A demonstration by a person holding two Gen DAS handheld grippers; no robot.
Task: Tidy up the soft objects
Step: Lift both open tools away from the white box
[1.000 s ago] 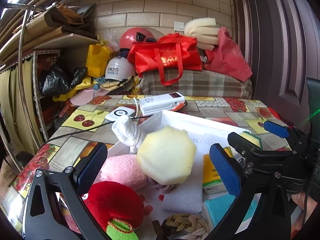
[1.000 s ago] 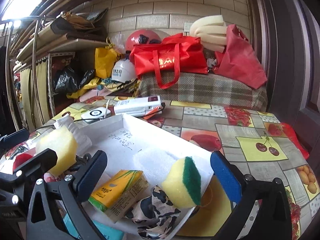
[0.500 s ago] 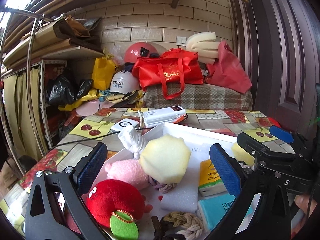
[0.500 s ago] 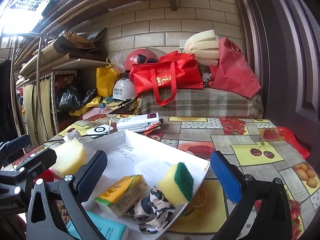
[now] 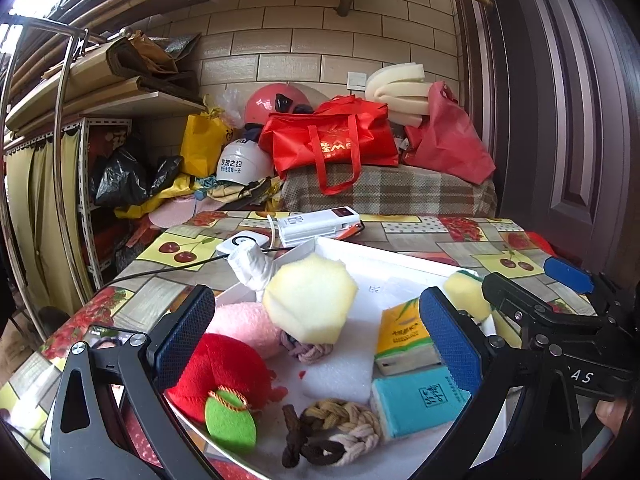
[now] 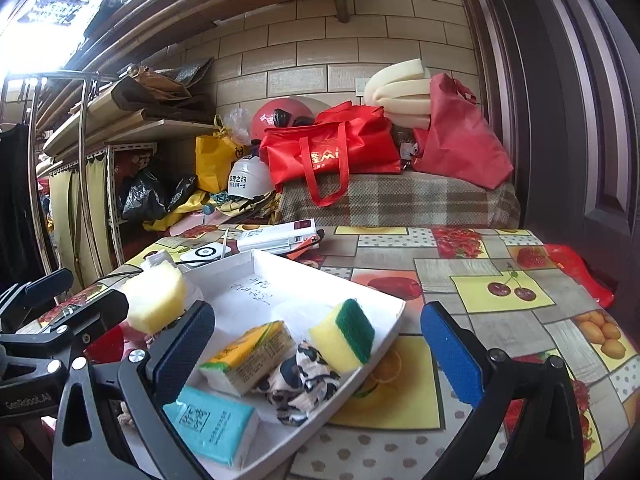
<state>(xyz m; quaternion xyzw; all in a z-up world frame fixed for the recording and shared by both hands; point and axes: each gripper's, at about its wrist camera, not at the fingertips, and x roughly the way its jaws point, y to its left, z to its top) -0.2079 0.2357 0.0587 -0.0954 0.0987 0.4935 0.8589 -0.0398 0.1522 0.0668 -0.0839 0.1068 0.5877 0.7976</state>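
A white tray [image 5: 404, 265] [image 6: 256, 254] on the fruit-patterned table holds the soft things. On its left side lie a pale yellow foam block [image 5: 310, 297] [image 6: 156, 296], a pink plush [image 5: 244, 322], a red plush [image 5: 228, 376] and a knotted rope [image 5: 332, 428]. Its right side holds a yellow tissue pack [image 6: 250, 354] [image 5: 402, 334], a teal tissue pack [image 6: 212, 422] [image 5: 416, 398], a cow-print cloth [image 6: 304, 380] and a yellow-green sponge [image 6: 346, 332]. My left gripper [image 5: 318, 344] hangs open above the tray's left half. Over the near right corner, my right gripper [image 6: 318, 346] is open too. Both are empty.
A white power bank [image 5: 318, 222] and a white round-marked device [image 5: 242, 241] with a black cable lie beyond the tray. Red bags [image 5: 332, 144], helmets and foam pads sit on a checked bench against the brick wall. A shelf rack [image 5: 48, 168] stands left, a dark door [image 5: 568, 100] right.
Both grippers have pulled back and tilted up, so the tray sits lower and more of the wall shows. Both stay open and empty, and the objects have not moved.
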